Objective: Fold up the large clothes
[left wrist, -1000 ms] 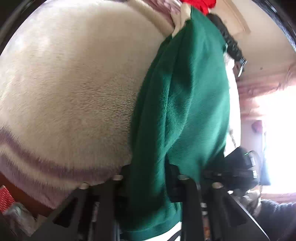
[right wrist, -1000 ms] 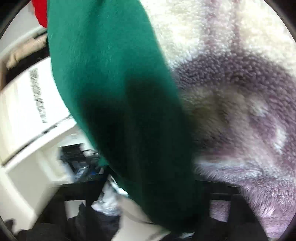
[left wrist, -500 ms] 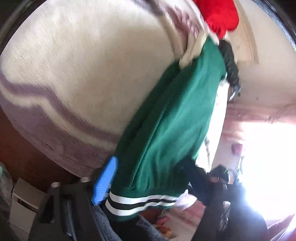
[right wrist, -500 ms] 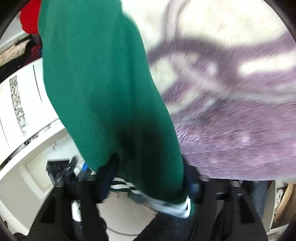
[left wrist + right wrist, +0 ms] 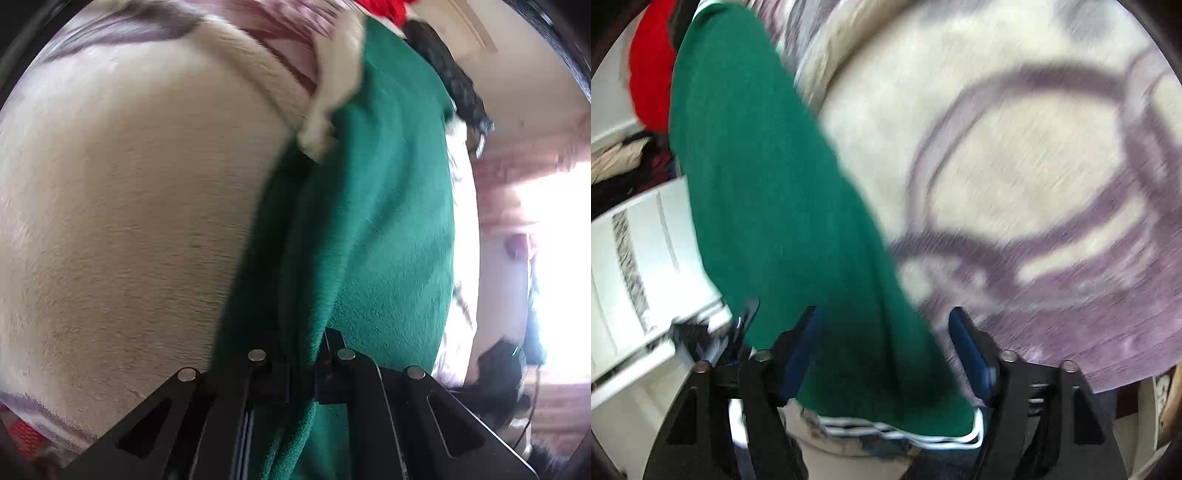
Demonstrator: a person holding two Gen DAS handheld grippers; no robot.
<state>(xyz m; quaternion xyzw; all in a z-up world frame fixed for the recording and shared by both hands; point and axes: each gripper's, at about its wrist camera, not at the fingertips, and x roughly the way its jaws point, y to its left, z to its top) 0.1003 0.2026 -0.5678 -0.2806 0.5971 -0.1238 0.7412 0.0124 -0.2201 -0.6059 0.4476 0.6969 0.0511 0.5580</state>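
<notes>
A green garment (image 5: 373, 221) is seen draped over the edge of a cream and purple patterned blanket (image 5: 129, 221), lying lengthwise away from both cameras. A red item (image 5: 650, 74) sits at its far end; what it is cannot be told.

In the left wrist view, the left gripper (image 5: 301, 363) is pinched tight on a bunched fold of the green garment, with fabric running between the jaws and spilling below them. In the right wrist view, the right gripper (image 5: 886, 350) is spread wide, blue pads (image 5: 971, 354) well apart, with the garment's near end lying in the gap. Its white striped hem (image 5: 905, 435) is seen just below the jaws. No contact between pads and cloth can be confirmed; the frame is motion-blurred.

Step judged: early fold stage, one edge secured, second grasp not yet made. The garment is not yet laid flat or doubled over.

Next move is judged to call for the right jaws to be brought together on the hem end, near the stripe, so both ends are held. The cloth would then need to be lifted clear of the blanket and spread, or folded end to end. The fleece looks thick and soft, so a deep bite is likely needed to avoid slipping. A white cabinet (image 5: 635, 266) is seen to the left, beyond the blanket.
</notes>
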